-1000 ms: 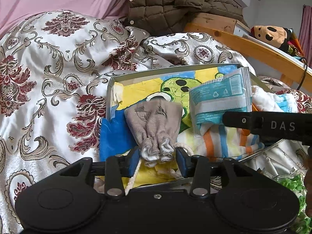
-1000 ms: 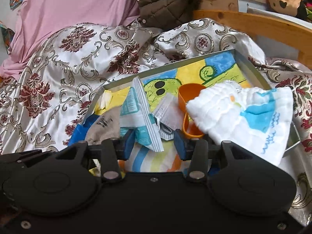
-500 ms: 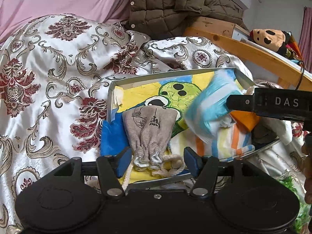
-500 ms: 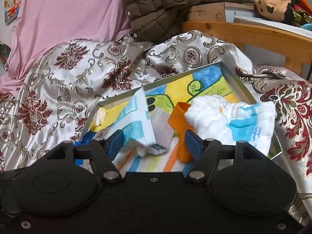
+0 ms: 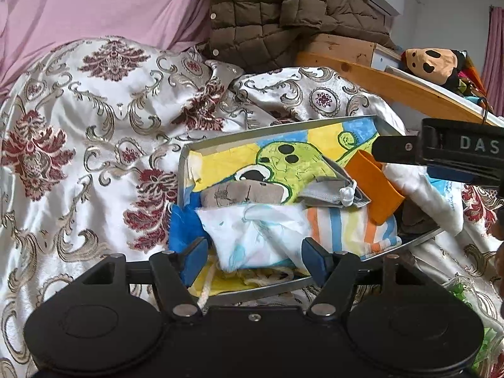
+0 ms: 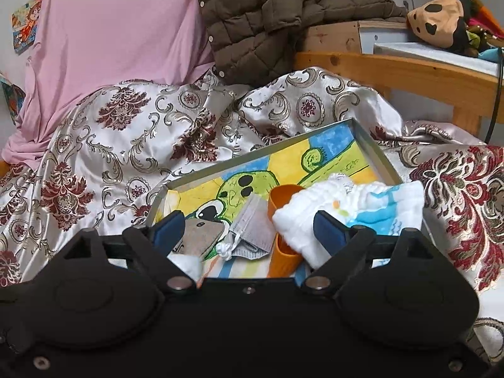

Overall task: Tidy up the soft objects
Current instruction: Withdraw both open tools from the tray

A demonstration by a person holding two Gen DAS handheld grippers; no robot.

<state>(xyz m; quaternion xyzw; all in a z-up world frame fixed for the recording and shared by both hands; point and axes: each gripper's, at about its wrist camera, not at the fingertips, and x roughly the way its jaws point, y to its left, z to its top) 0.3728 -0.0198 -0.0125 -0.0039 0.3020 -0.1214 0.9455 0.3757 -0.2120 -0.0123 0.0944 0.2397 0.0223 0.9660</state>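
A metal tray (image 5: 277, 127) with a cartoon lining lies on the patterned bedspread. In it are a grey drawstring pouch (image 5: 245, 192), a white-and-blue packet (image 5: 255, 236) lying over the pouch's near end, a grey face mask (image 5: 334, 190), an orange cup (image 5: 373, 186), a striped cloth (image 5: 346, 226) and a white-and-blue towel (image 6: 352, 211). My left gripper (image 5: 255, 260) is open at the tray's near edge, the packet between its fingers but not clamped. My right gripper (image 6: 249, 228) is open and empty over the tray's near side; it also shows in the left wrist view (image 5: 441, 154).
The tray (image 6: 368, 145) sits among folds of satin bedspread (image 5: 94, 132). Behind are a pink sheet (image 6: 110, 37), a brown quilted jacket (image 6: 277, 9), a wooden bed rail (image 6: 393, 69) and a plush toy (image 6: 441, 22). Something green (image 5: 466, 299) lies at the lower right.
Both grippers opened and drew back from the tray. The left let go of the grey pouch; the right let go of the packet, which now lies over the pouch's near end.
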